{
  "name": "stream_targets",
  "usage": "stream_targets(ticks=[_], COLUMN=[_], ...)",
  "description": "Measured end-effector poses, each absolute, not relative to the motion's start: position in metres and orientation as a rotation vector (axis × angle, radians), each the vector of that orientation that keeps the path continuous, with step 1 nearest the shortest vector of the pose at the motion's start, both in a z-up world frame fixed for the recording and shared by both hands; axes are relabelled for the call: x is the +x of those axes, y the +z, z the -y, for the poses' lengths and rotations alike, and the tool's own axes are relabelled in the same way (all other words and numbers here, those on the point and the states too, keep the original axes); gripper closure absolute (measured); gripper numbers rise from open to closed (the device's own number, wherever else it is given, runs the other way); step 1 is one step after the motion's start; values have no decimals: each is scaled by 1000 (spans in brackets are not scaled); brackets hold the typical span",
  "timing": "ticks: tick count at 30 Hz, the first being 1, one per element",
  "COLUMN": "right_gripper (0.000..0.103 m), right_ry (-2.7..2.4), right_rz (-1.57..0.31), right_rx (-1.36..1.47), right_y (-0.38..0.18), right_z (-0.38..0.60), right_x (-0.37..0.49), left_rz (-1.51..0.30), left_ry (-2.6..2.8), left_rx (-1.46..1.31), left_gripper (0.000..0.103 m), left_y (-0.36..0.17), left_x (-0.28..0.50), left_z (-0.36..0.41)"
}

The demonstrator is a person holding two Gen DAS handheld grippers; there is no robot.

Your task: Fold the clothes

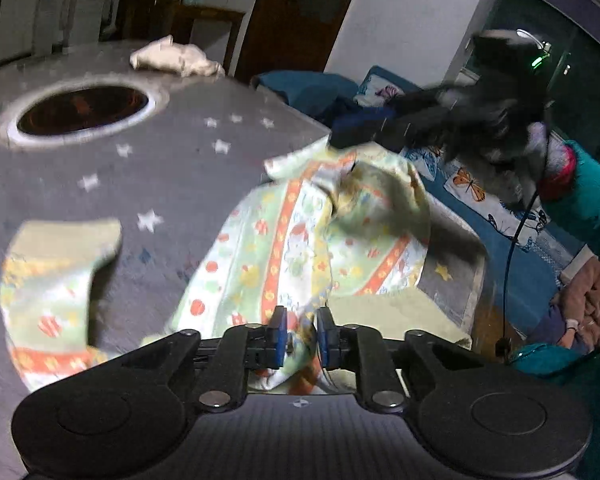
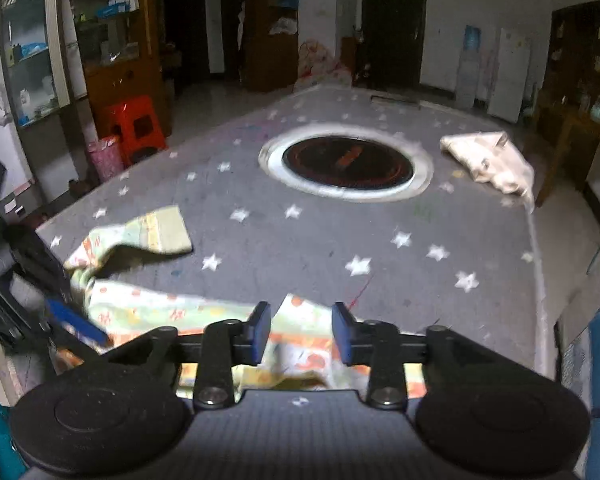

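A pale green patterned child's garment [image 1: 300,240] with orange stripes lies spread on the grey star-print table [image 1: 160,168]. My left gripper [image 1: 302,332] is shut on a bunched edge of it near the table's front edge. My right gripper [image 2: 302,330] is open, its blue pads either side of a raised fold of the same garment [image 2: 160,312]. One sleeve [image 2: 156,232] lies flat to the left. The right gripper also shows in the left wrist view [image 1: 380,132], over the garment's far end.
A round black cooktop [image 2: 348,162] with a white ring sits in the table's middle. A cream folded cloth [image 2: 492,160] lies at the far right. A red stool [image 2: 134,126] and shelves stand left. A blue butterfly-print cushion [image 1: 472,188] lies beside the table.
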State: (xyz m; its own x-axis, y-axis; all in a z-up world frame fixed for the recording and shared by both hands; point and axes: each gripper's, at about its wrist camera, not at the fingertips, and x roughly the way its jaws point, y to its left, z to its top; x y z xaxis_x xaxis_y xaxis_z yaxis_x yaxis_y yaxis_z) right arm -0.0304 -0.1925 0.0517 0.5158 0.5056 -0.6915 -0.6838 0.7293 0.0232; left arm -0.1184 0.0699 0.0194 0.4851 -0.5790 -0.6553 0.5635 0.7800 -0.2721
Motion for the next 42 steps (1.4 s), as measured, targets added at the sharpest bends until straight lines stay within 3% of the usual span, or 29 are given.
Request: stream_targets(ticks=[2,6,8,11,13,16,17,18,22,24,32,37,39,41,42], right_gripper=[69,68,63,61,61,61,61,61,60,54,46,46,54,77,81], right_ry=[733,749,752,755,755,753,753,752,740,720,508,415,418,438,448], right_rz=[-774,-830,-836,-841,-842,-846,-845,-843,-823,-807,-765,-843,-874,-879,-872], right_rx=[-267,-266,-278,-291,-291,-268,-264,-263,-253,-242,-180,-40,-18,-36,-48], right_y=[39,18,13,8,7,7,8,9,18,23,32,20,15,14,16], right_z=[189,185,184,184,185,187,188,188,191,197,232,264,269,267,265], right_x=[-29,-35,-39,-44,-46,-45,-45,-45,-41,-37,-1,29,37,41,42], left_rz=[-770,-751,-767,-805,-823,-830,-826,-821,-791,-758,-660,-663,-668,-666,-665], left_ry=[-672,-571,-523,-466,-452,-441,-440,-438,-437,-433,-408,-400,-391,-382,-379], left_rx=[-5,27,31,16,4,5,10,15,45,68,112,116,118,120,121], left_gripper=[75,51,50,38,38,42,47,63,84,90,94,95,96,96,96], left_y=[27,30,25,17,13,10,10,11,14,20,45,44,42,43,45], left_x=[-122,-116,-110,-102,-100,-101,-101,-102,-104,-103,-90,-84,-80,-75,-72], left_z=[-72,-72,-72,-74,-76,-77,-77,-77,-76,-76,-80,-82,-83,-85,-86])
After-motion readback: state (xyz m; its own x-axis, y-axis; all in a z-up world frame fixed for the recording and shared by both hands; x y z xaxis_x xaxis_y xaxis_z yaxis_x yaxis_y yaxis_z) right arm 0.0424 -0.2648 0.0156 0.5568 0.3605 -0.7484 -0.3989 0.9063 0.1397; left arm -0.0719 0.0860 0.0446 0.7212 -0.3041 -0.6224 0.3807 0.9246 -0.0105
